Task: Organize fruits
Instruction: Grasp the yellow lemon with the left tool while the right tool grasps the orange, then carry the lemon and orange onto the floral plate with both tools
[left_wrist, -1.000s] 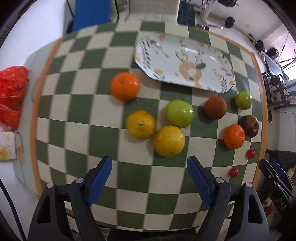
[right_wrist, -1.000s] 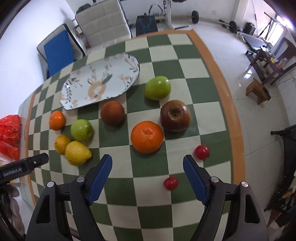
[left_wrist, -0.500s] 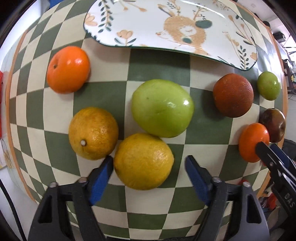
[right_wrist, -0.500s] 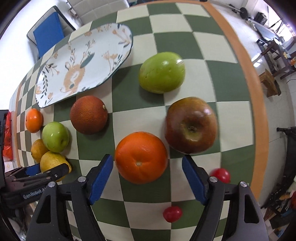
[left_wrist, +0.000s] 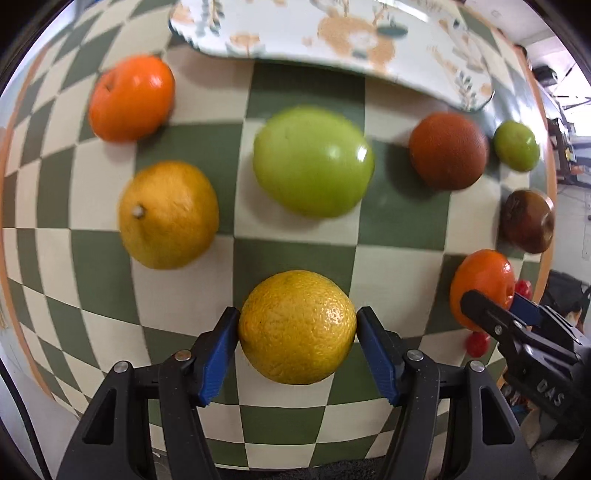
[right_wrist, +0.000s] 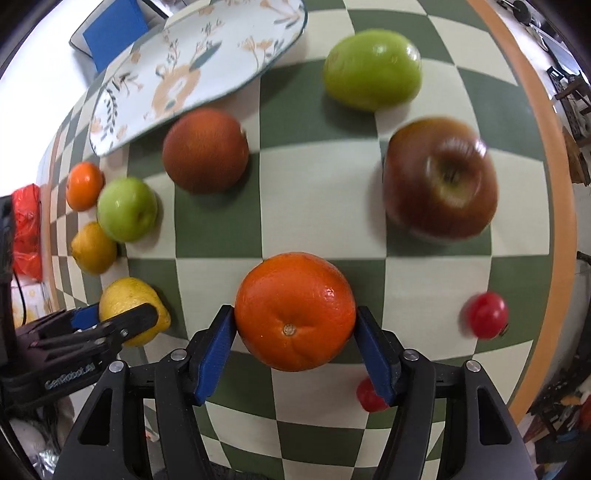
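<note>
Both grippers grip fruit over the green-and-cream checked table: the left gripper has its blue pads pressed against either side of a yellow citrus fruit; the right gripper clamps a bright orange the same way, stem scar facing the camera.

Much is only partly legible; the patterned oval plate is cut off by the top edge in the left wrist view and blurred; the dark red apple is smeared in the right wrist view; one small red fruit is half hidden behind the right gripper's pad, while another lies in the open near the table's orange border; whether either held fruit rests on the cloth or is lifted clear cannot be told.

Around the yellow fruit lie a second yellow citrus to its left, a small orange beyond that, and a large green apple straight ahead; a rough brown-red fruit and a smaller green fruit sit farther right, just below the plate's rim. A red plastic bag shows beyond the table's left edge.
</note>
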